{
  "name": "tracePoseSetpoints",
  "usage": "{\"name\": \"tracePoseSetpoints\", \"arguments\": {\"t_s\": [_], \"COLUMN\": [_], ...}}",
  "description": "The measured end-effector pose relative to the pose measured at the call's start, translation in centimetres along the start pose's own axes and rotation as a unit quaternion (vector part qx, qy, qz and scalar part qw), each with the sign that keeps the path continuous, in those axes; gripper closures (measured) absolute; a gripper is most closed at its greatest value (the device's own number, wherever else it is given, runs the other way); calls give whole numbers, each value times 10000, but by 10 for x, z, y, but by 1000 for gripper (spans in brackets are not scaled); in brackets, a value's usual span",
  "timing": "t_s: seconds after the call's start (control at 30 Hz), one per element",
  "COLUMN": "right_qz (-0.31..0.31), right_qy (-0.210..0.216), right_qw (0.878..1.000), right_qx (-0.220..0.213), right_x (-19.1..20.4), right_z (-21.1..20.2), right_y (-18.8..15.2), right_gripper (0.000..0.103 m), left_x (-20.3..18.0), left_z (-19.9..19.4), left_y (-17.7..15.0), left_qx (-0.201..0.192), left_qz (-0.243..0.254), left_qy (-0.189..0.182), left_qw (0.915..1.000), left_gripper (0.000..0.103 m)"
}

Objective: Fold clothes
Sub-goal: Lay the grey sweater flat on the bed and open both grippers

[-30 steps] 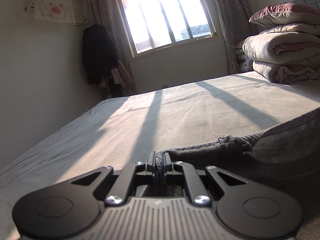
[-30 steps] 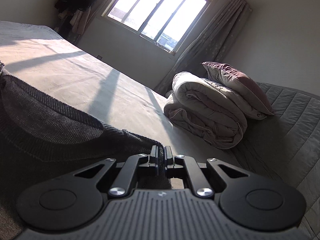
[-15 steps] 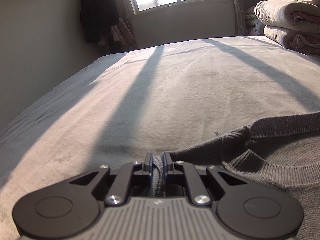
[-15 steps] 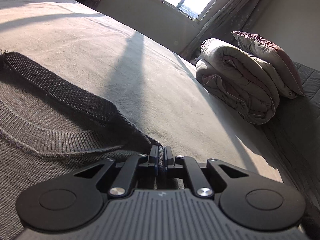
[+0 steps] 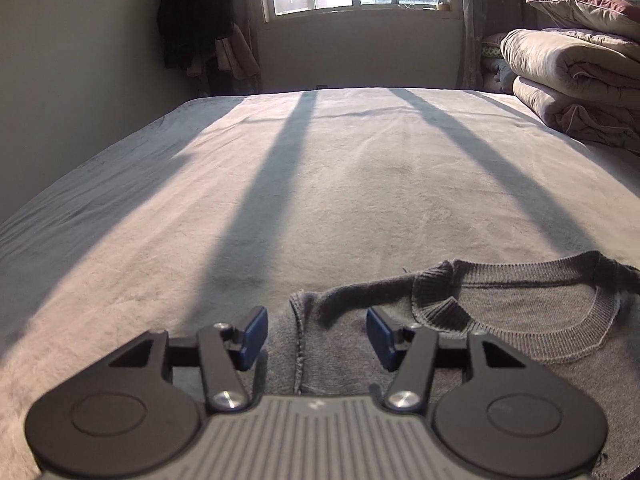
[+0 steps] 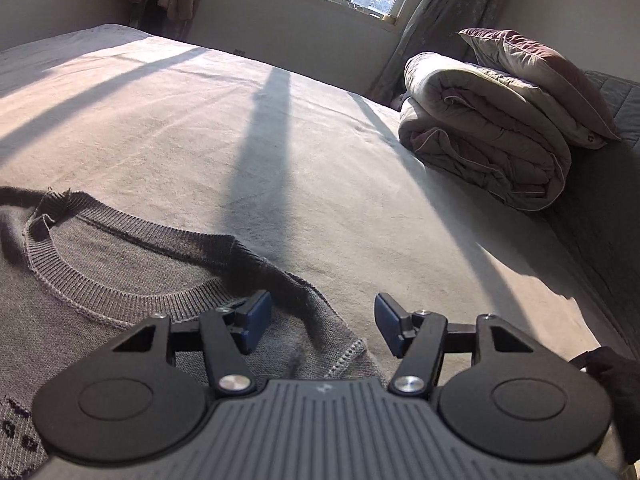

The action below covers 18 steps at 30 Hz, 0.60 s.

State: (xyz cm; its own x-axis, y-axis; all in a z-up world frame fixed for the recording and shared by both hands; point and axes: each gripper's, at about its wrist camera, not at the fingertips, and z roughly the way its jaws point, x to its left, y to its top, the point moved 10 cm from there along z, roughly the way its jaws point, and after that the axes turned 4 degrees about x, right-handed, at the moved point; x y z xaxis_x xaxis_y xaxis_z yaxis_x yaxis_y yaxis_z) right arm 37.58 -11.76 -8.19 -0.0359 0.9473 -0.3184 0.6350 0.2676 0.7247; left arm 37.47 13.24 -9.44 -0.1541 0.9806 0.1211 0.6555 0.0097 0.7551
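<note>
A grey knit sweater (image 5: pixel 520 320) lies flat on the bed with its ribbed neckline facing up; it also shows in the right wrist view (image 6: pixel 120 280). My left gripper (image 5: pixel 316 332) is open just above the sweater's left shoulder seam, holding nothing. My right gripper (image 6: pixel 324 324) is open over the sweater's right shoulder edge, holding nothing. The blue pads (image 5: pixel 252 336) of both grippers stand wide apart.
The bed (image 5: pixel 320 180) has a pale sheet with window shadows across it. A folded quilt (image 6: pixel 488 132) with a pillow (image 6: pixel 540 68) on top sits at the right. Dark clothes (image 5: pixel 192 16) hang by the window.
Both grippers were shut on the sweater's shoulders and lowered it onto the bed. They have now opened and let it go; the sweater lies flat.
</note>
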Motion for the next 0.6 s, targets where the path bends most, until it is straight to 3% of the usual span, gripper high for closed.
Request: {"name": "tracePoseSetpoints", "arguments": {"t_s": [0.2, 0.6], "right_qz": [215, 487], "right_qy": [120, 276], "right_qw": [9995, 9977], "right_qx": [210, 390], "right_x": [-9, -21], "right_z": [-28, -94], "right_y": [-19, -57], "right_gripper": [42, 42], "left_x": [-1, 9], "left_z": [-40, -122], "left_y": [-15, -57], "left_qx": [290, 362], "left_qz": [-120, -216], "left_qy": [-214, -377], "left_qw": [9993, 9984], "left_gripper": [44, 38]}}
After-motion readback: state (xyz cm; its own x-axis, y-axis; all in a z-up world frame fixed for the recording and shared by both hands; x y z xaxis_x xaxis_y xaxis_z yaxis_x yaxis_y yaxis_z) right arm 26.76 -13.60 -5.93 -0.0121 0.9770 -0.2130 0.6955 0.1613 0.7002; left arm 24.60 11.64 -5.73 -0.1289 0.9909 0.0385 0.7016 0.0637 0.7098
